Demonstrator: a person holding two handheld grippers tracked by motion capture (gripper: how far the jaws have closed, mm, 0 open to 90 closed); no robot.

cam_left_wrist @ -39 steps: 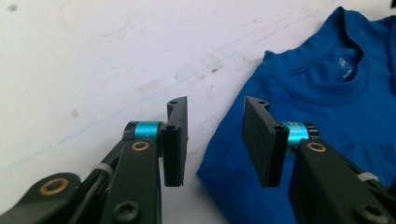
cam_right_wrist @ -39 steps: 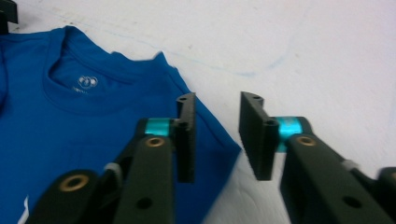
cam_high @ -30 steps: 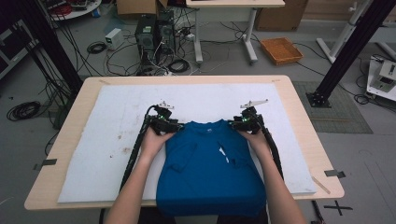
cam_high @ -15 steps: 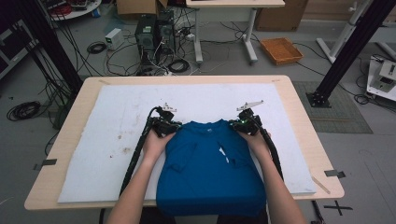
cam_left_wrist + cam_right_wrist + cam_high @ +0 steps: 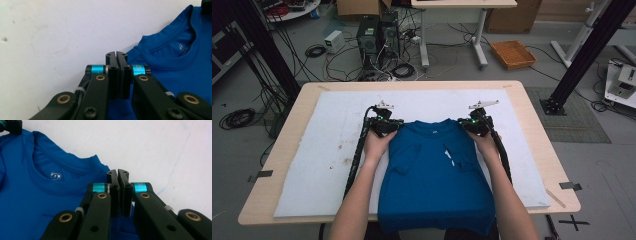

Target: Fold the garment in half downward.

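Pinching the shoulder edge of the shirt (image 5: 434, 185) with the left claw (image 5: 386, 123), after just closing down on it from about half-open a second ago. Pressing both pads flat together now, with blue cloth running under the tips and off to their right in the left gripper view, and the bare white mat (image 5: 312, 165) lying to their left and ahead. Curving past the upper right of that claw in the same view: the collar (image 5: 175, 63). Wrapping the claw from behind with the left hand (image 5: 377, 144), hardly shifting from where it was a second ago.

Lying flat between the two claws, and not moving since the earlier frames: the shirt, spreading back from the tips toward the near edge of the table (image 5: 287, 135) and hanging a little over it. Showing a small white tag (image 5: 448, 154) on the cloth, behind and to the left of the right claw.

Clamping the other shoulder edge with the right claw (image 5: 474, 123), likewise just closing from half-open and now gripping fully shut. Keeping blue cloth under and left of its tips in the right gripper view, and white mat to their right. Holding on from behind with the right hand (image 5: 485, 144), also barely moving.
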